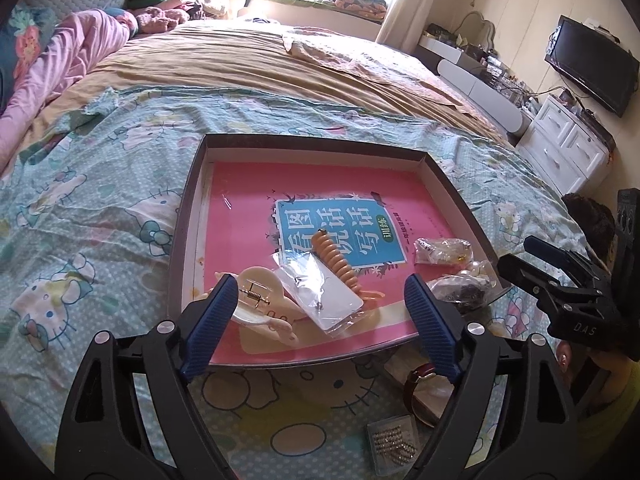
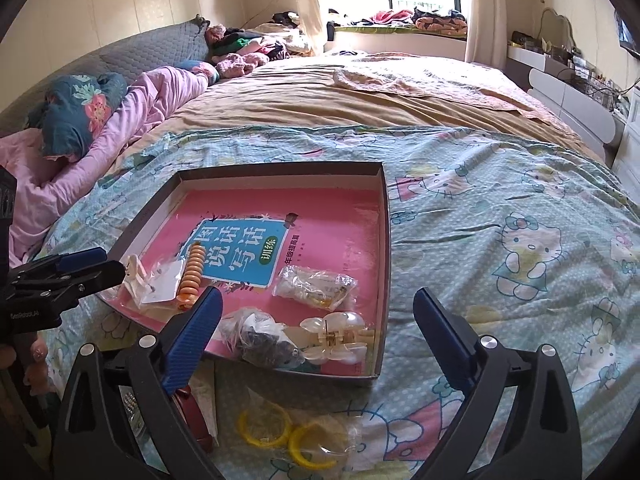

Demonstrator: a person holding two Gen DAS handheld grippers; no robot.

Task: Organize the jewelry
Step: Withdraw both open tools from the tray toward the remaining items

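A shallow dark box [image 1: 188, 200] [image 2: 385, 240] with a pink book lining it lies on the bed. In it are a cream hair claw [image 1: 256, 300], a clear bag on a white card [image 1: 320, 296], an orange spiral band [image 1: 334, 258] [image 2: 191, 276], a bag of gold pieces [image 2: 314, 286], a bag of dark beads [image 2: 264, 340] and a pearly hair claw [image 2: 336, 338]. My left gripper [image 1: 318, 316] is open and empty over the box's near edge. My right gripper [image 2: 316, 340] is open and empty over the box's near right corner. On the bedspread outside the box lie a bag of yellow rings [image 2: 288, 436], a red-strapped watch [image 1: 418, 380] and a small box of studs [image 1: 394, 442].
The bed is covered by a Hello Kitty sheet [image 2: 520, 248] and a tan blanket [image 1: 260, 68]. Pillows and a pink quilt [image 2: 132, 120] lie at the left. A white dresser [image 1: 568, 148] and a television [image 1: 592, 64] stand at the right. The right gripper shows in the left wrist view [image 1: 560, 284].
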